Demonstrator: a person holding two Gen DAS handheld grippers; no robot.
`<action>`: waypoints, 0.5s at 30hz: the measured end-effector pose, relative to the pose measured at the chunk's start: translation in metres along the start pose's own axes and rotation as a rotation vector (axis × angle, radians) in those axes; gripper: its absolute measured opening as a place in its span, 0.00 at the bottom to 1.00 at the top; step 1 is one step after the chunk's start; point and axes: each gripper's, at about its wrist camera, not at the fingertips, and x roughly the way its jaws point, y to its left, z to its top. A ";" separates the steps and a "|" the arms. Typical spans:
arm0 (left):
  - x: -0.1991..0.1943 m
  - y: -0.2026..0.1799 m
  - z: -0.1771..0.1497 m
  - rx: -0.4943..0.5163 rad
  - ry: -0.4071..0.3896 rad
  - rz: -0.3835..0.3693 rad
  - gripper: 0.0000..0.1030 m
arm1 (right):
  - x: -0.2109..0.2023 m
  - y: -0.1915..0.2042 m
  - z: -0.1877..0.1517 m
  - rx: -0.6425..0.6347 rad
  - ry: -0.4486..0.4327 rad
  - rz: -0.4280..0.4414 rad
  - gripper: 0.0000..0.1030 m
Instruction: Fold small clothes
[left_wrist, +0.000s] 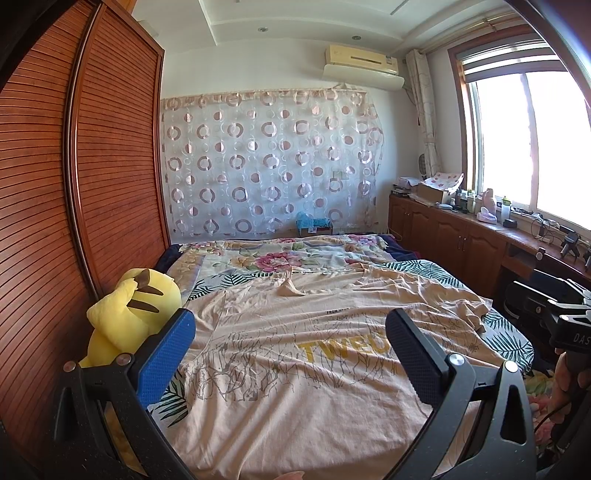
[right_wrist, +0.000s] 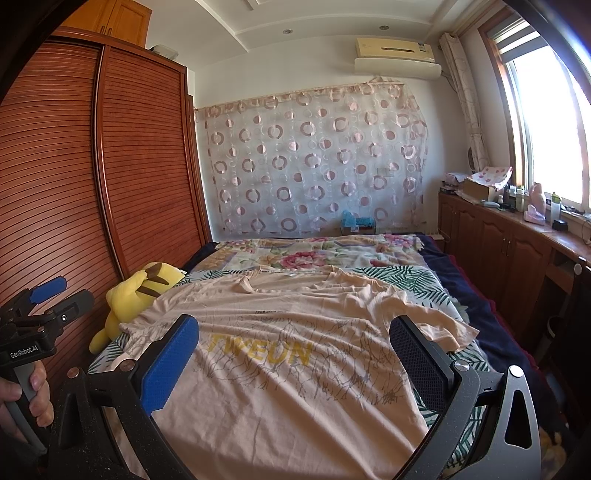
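Peach T-shirt (left_wrist: 295, 354) lies spread flat on the bed (left_wrist: 436, 273), print up, ready for folding. I keep the left gripper (left_wrist: 291, 332) and right gripper (right_wrist: 295, 343) above its near hem, both jaws wide apart, holding nothing.

One T-shirt (right_wrist: 295, 354), one plush toy (right_wrist: 136, 295), two grippers, one bed (right_wrist: 424, 280).

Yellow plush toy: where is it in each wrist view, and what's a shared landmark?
Left wrist: the yellow plush toy is at lower left, against the wardrobe, partly behind the left gripper's blue finger.
Right wrist: it is at left of middle, beside the t-shirt's sleeve.
Shared landmark: the yellow lettering on the peach t-shirt.
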 end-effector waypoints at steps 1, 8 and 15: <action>0.000 0.000 0.000 0.000 0.000 0.000 1.00 | 0.000 0.000 0.000 0.000 0.000 -0.001 1.00; -0.002 0.001 0.003 0.001 -0.003 0.000 1.00 | 0.000 0.000 0.000 0.000 -0.001 -0.001 1.00; -0.002 0.000 0.002 0.002 -0.004 0.001 1.00 | -0.001 0.000 0.000 0.000 -0.001 0.000 1.00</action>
